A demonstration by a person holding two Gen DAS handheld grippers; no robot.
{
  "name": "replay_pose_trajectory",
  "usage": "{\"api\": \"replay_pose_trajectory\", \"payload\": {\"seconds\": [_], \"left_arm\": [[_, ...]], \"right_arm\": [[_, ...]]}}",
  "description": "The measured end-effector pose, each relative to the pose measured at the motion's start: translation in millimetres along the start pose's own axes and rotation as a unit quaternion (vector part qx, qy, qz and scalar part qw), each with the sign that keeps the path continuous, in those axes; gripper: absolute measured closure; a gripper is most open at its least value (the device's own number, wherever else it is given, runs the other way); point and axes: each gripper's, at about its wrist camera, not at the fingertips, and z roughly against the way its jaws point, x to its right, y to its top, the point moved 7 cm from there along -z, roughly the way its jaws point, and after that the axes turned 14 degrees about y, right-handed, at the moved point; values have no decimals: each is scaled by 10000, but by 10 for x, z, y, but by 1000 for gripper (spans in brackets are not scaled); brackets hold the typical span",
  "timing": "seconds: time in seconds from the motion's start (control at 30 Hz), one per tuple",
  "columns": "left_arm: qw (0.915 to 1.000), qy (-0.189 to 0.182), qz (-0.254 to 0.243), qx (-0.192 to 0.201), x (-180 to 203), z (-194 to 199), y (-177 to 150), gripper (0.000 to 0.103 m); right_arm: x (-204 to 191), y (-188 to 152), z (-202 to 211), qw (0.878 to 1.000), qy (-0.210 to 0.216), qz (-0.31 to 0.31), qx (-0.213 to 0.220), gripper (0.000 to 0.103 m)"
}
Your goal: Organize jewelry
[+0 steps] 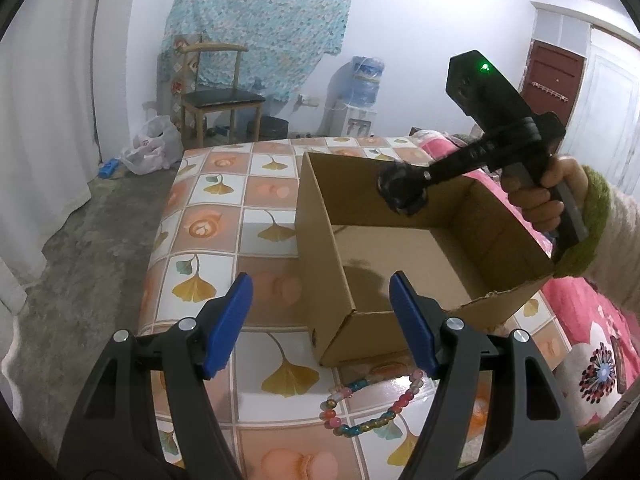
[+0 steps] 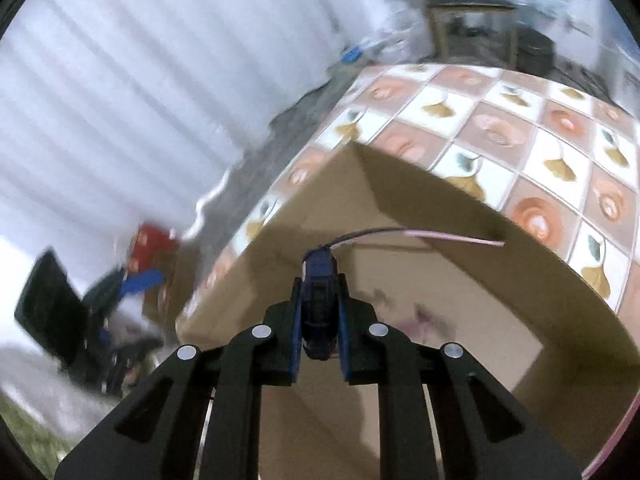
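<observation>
While hovering above the cardboard box [image 1: 400, 248], left gripper [image 1: 320, 320] gapes empty; beaded bracelet [image 1: 372, 404] lies just before that box on the tiled tabletop [image 1: 224, 208]. Only from the right wrist: right gripper [image 2: 318, 300] clenched, thin pink strand [image 2: 420, 234] at its tips, over the box interior.

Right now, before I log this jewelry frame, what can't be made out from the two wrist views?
- Right gripper, right wrist view: motion blur; a thin pink strand trails from its tips, but what it is stays unclear.
- Cardboard box, left wrist view: near wall and left gripper hide part of the floor.
- Beaded bracelet, left wrist view: right-hand end hidden behind a finger.
</observation>
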Motion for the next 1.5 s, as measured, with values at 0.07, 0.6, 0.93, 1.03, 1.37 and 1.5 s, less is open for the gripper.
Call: {"api": "replay_pose_trajectory", "payload": {"seconds": [0.07,0.6,0.93,1.03,1.37,1.5], "left_arm": [[10000,-11,9,-26,14,-13,0,35],[9998,71,-177,31,101,37,-7,35],[9998,91,-171,28,97,75,-12,35],[9998,110,-149,36,74,101,-12,35],[9998,139,-122,23,43,126,-19,35],[9998,145,-140,46,34,145,-23,35]], "right_arm": [[294,-181,-206,9966,-246,-450,-641,88],[1021,-326,-344,9757,-760,-1862,-873,78],[1153,-50,-223,9723,-368,-2304,-150,49],[1158,1,-237,9701,-356,-2403,-24,48],[1115,-102,-256,9684,-952,-2291,238,44],[1012,-88,-321,9806,-1065,-1632,193,80]]}}
